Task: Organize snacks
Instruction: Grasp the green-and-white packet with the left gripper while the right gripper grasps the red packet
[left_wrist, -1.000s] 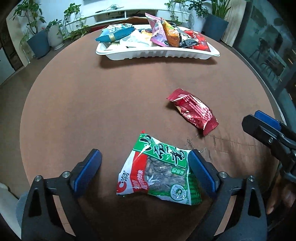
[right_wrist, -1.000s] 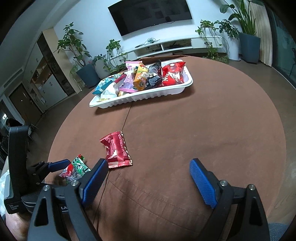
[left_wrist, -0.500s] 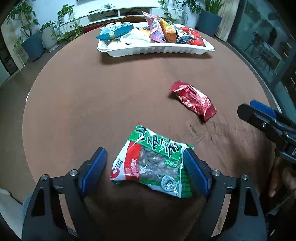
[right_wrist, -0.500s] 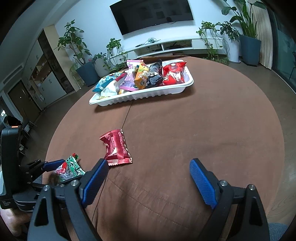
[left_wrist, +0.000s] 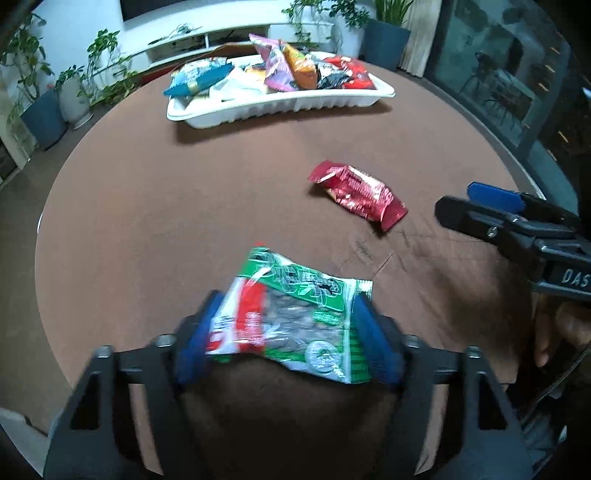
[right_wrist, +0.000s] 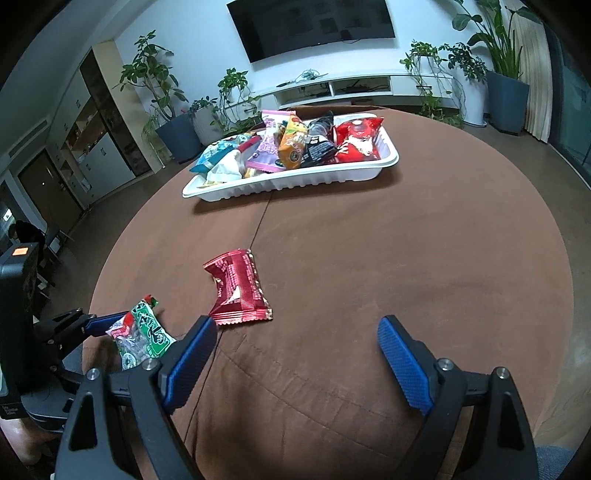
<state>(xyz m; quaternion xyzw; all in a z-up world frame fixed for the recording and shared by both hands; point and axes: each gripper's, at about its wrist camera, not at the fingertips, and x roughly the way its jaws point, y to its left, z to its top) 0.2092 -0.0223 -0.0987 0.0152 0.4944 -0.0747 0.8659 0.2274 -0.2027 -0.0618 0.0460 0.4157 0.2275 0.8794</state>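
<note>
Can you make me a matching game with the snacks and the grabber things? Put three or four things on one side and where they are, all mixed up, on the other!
Things:
1. green seed packet
2. red snack packet
3. white tray
4. right gripper

Places or states:
A. open, nothing between its fingers
B. far side of the table, full of snacks
C. lying loose on the brown tablecloth
D. squeezed between the left gripper pads, whose jaws have just been closing

Pairs: 1-D, 2-C, 3-B, 4-A

- A dark television (right_wrist: 314, 27) is mounted on the white wall.
- Potted plants (right_wrist: 162, 107) are lined beside a low white shelf (right_wrist: 343, 86).
</note>
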